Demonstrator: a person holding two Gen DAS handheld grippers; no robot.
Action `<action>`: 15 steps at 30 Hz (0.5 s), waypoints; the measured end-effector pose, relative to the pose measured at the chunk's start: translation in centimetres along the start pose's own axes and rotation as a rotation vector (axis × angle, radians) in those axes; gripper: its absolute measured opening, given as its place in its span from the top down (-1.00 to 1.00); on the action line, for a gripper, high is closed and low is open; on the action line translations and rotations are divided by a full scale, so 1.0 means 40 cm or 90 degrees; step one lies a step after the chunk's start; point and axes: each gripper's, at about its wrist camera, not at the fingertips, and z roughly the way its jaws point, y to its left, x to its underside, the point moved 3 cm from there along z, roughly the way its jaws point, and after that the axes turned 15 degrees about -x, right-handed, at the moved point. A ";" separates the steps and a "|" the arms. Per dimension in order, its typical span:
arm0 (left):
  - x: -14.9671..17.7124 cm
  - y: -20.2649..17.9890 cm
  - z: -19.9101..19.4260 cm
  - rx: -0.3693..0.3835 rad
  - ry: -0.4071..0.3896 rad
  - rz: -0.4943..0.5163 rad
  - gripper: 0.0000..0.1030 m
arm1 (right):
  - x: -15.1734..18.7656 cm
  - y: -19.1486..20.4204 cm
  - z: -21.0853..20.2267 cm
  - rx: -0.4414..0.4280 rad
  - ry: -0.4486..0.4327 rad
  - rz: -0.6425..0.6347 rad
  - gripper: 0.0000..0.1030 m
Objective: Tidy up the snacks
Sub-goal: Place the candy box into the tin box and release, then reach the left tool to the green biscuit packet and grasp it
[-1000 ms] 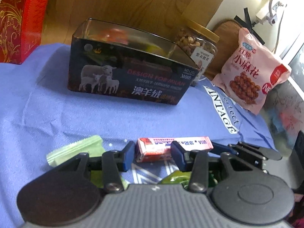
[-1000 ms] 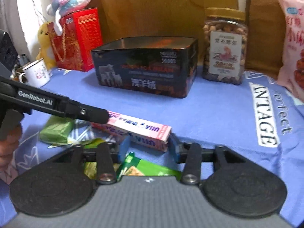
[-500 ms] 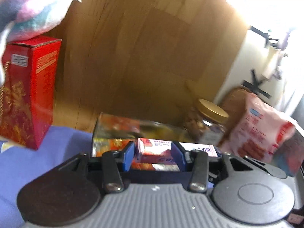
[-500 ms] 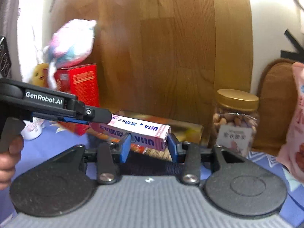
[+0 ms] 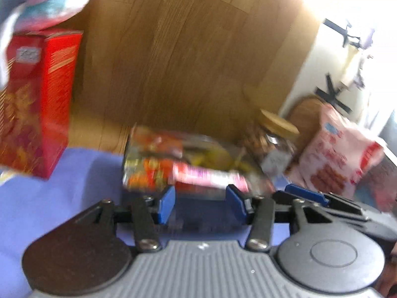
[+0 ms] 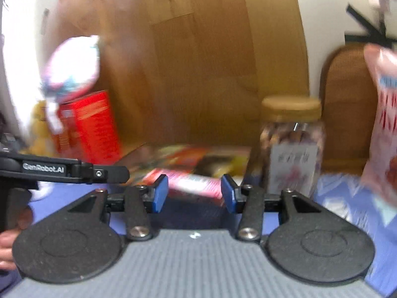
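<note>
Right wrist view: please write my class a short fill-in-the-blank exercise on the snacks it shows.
1. The tall box under the soft toy is coloured ___.
2. The jar of nuts is closed with a ___.
3. Seen against the open tin is a long box coloured ___.
Missing words: red; lid; pink.

Both wrist views look forward and slightly down along their tools, close above the tabletop (image 5: 74,173), and share the tin (image 5: 153,154), jar (image 6: 292,134) and red box (image 5: 37,99)
</note>
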 end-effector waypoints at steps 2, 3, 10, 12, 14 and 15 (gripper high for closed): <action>0.063 0.015 -0.041 0.034 0.037 0.002 0.10 | 0.039 0.015 -0.044 -0.056 0.021 0.020 0.02; 0.093 0.017 -0.055 0.051 0.054 0.000 0.10 | 0.063 0.023 -0.070 -0.070 0.027 0.025 0.02; 0.265 -0.045 -0.125 0.126 0.132 0.012 0.10 | 0.226 0.011 -0.217 -0.015 0.055 0.093 -0.11; 0.275 -0.086 -0.116 0.133 0.140 0.028 0.10 | 0.261 0.000 -0.225 0.000 0.079 0.119 -0.16; 0.280 -0.124 -0.102 0.151 0.156 0.032 0.10 | 0.282 0.005 -0.225 -0.004 0.092 0.131 -0.17; 0.286 -0.139 -0.095 0.158 0.166 0.033 0.10 | 0.288 0.026 -0.231 -0.007 0.093 0.114 -0.17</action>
